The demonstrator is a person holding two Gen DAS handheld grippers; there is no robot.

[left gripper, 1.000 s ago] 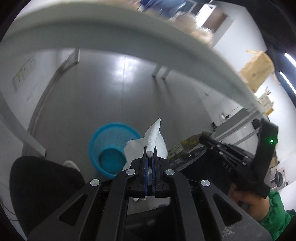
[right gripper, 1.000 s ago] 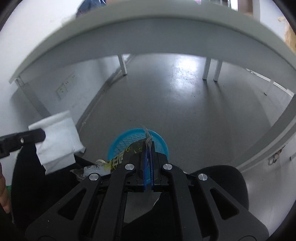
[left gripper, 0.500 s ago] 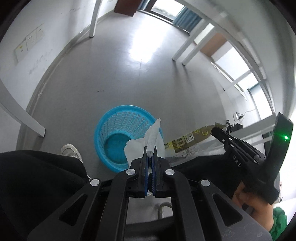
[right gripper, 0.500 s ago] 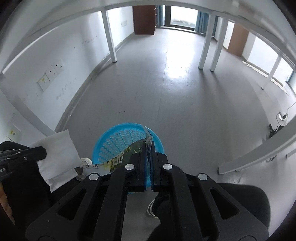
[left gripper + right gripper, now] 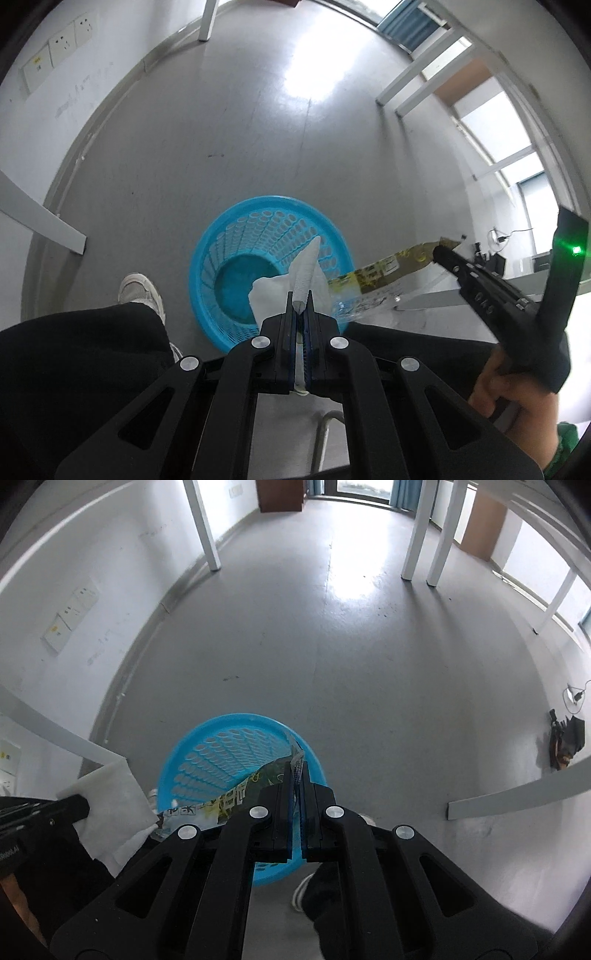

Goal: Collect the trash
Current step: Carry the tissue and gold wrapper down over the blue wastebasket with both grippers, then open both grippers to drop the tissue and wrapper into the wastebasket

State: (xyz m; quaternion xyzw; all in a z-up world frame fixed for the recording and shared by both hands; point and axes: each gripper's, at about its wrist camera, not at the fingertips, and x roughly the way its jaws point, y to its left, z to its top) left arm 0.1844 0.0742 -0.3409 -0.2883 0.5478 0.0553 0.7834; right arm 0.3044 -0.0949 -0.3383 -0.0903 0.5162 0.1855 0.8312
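Pinching a white paper towel [image 5: 303, 269] between closed fingers, the left gripper [image 5: 300, 295] is hanging above the near side of a blue basket [image 5: 236, 236] that is standing on the grey floor [image 5: 229, 122]. The towel is sticking up past the fingertips and spreading out over the basket's near wall, hiding part of it in the left wrist view. In the right wrist view the same towel [image 5: 110, 797] is showing just to the left of the basket [image 5: 221, 746], held by the left gripper [image 5: 79, 805] at the frame's edge.

The right gripper [image 5: 297, 771] is also closed, its fingers gripping a yellow-printed plastic wrapper [image 5: 236, 794] by one end. That wrapper is trailing from the fingertips across the basket's near rim toward the towel. From the left wrist view the wrapper [image 5: 384, 269] is stretching from the right gripper [image 5: 441, 253] toward the basket's right side, its clear end lying close to the towel.

A white shoe [image 5: 142, 291] is resting on the floor just left of the basket, beside a dark trouser leg [image 5: 85, 354]. White table legs [image 5: 421, 528] are standing well beyond the basket.
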